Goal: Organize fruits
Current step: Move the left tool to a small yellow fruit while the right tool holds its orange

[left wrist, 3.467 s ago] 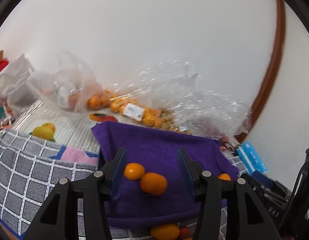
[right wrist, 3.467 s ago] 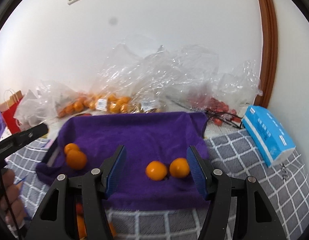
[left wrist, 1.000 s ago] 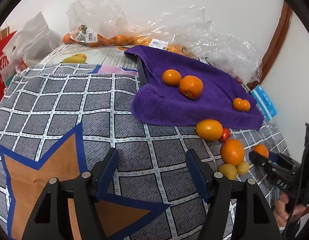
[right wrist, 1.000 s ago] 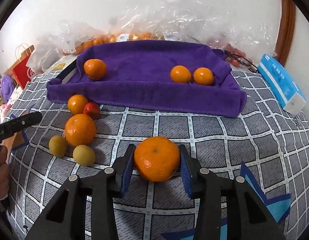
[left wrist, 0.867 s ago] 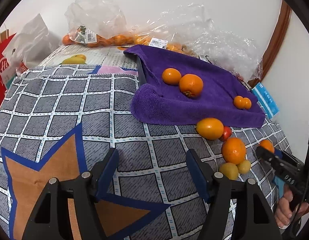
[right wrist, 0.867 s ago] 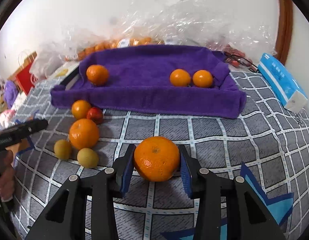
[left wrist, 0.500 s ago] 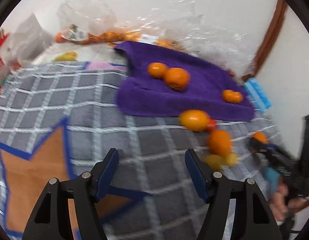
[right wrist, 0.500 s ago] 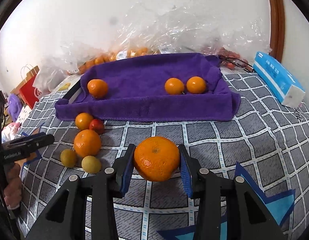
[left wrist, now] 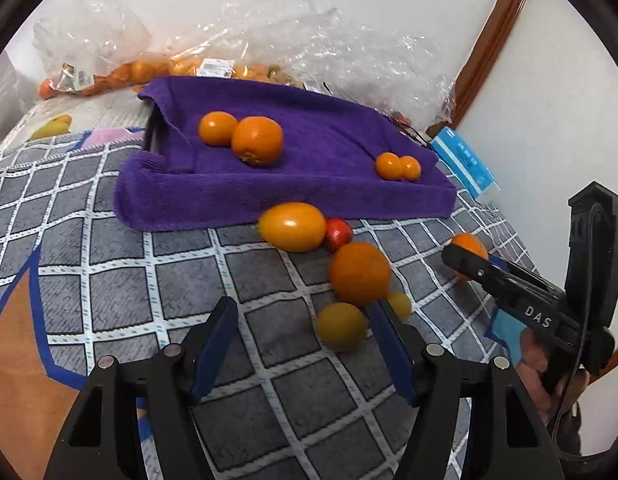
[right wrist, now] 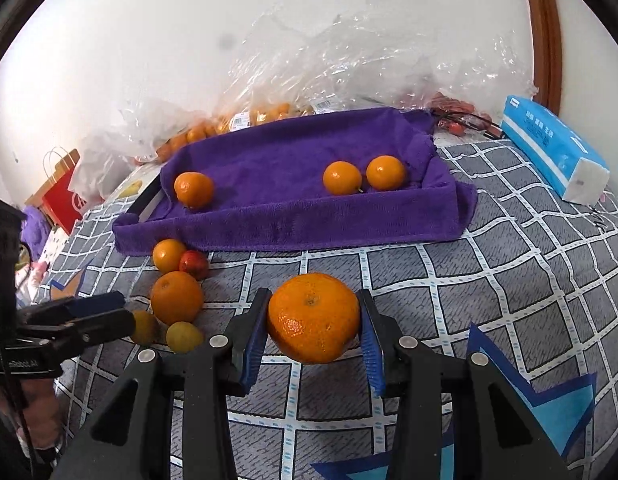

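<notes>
Orange and dimpled, the mandarin (right wrist: 313, 317) sits low in the middle of the right wrist view, clamped between the blue pads of the right gripper (right wrist: 313, 330) at its widest girth. I'd judge it light and a little soft, with a loose skin that gives under pressure, so a squeeze across the middle like this one is the safe hold; harder and it would bruise. It hangs clear of the checked cloth (right wrist: 509, 280).

Up the frame lies the purple towel (right wrist: 309, 216) over a tray, with three small oranges on it. At the left of that view a loose cluster waits: an orange (right wrist: 176, 297), two small yellow fruits, a red one and another orange.

The left gripper (left wrist: 305, 344) stands apart and empty, low in the left wrist view, with the nearest yellow fruit (left wrist: 341, 325) just ahead, near its right-hand finger. Both tools tilt down toward the cloth, each held in a hand from the frame's bottom edge.
</notes>
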`<state>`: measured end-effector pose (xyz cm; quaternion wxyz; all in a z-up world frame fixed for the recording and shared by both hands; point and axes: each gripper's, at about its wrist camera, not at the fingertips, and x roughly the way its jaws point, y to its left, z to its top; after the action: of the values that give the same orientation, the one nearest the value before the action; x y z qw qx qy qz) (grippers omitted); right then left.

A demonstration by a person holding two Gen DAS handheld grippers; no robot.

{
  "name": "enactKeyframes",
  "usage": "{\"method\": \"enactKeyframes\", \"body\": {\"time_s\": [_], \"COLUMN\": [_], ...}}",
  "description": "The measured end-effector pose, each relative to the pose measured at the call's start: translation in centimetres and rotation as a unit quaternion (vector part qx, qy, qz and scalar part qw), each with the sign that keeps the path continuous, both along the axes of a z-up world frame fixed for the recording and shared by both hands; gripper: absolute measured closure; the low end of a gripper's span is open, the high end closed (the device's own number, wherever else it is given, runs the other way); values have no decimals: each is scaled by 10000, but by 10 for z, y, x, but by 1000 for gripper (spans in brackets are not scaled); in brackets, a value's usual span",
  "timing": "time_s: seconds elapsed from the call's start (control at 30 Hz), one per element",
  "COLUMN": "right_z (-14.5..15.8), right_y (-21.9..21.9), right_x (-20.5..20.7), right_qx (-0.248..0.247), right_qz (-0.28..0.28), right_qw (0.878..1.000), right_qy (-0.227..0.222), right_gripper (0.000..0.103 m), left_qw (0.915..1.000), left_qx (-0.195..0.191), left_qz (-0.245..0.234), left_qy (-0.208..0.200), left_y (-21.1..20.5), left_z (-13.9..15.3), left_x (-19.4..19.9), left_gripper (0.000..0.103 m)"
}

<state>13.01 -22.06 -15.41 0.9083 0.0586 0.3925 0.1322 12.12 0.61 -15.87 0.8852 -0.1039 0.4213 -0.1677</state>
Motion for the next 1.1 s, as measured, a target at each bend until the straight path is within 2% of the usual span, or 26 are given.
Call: {"method": "enactKeyframes", "body": {"time_s": [0.13, 0.17, 0.23, 0.4, 0.47, 0.53, 0.63, 0.8, 0.87, 0.9, 1.0, 1.1], "right_z": [-1, -1, -1, -2, -2, -3, -3, -4, -5, -5, -6, -7], "right_y": [-1, -1, -1, -3, -3, -2, -2, -1, -1, -1, -1, -1], "right_x": [1, 1, 2, 2, 3, 3, 3, 5, 6, 6, 6, 8], "right_qx": [21, 23, 19, 0, -4, -27, -59, -106, -136, -147, -172, -179], "right_qz": [-7, -8, -46, -144, -152, -168, -180, -170, -177, -180, -211, -240], "right_qw": [10000, 10000, 10000, 9999, 9999, 9998, 9998, 9997, 9996, 9996, 9994, 9993], "right_qy": [18, 22, 38, 52, 56, 67, 83, 135, 158, 168, 197, 232], "right_gripper": [61, 61, 61, 61, 61, 61, 61, 61, 61, 61, 61, 61], "left_qw": [9997, 9998, 9999, 9998, 9998, 9996, 9997, 9998, 9999, 9998, 9997, 9999], "left_qx": [-227, -155, -42, -140, -126, -60, -89, -166, -144, -177, -237, -82], "left_qz": [67, 114, 150, 76, 21, 28, 22, -79, -66, -75, -49, -39], "left_qy": [35, 23, -60, -113, -173, -267, -229, -54, 9, 65, 96, 73], "left_y": [0, -2, -4, -5, -6, -7, -6, -8, -9, -9, -9, -12], "left_z": [-1, -2, 0, 1, 2, 5, 5, 1, -1, -2, -3, -4], "left_x": [-2, -2, -4, -6, -8, -11, -11, -9, -7, -6, -5, -7], "left_gripper": [41, 47, 50, 64, 72, 76, 76, 70, 60, 59, 59, 70]}}
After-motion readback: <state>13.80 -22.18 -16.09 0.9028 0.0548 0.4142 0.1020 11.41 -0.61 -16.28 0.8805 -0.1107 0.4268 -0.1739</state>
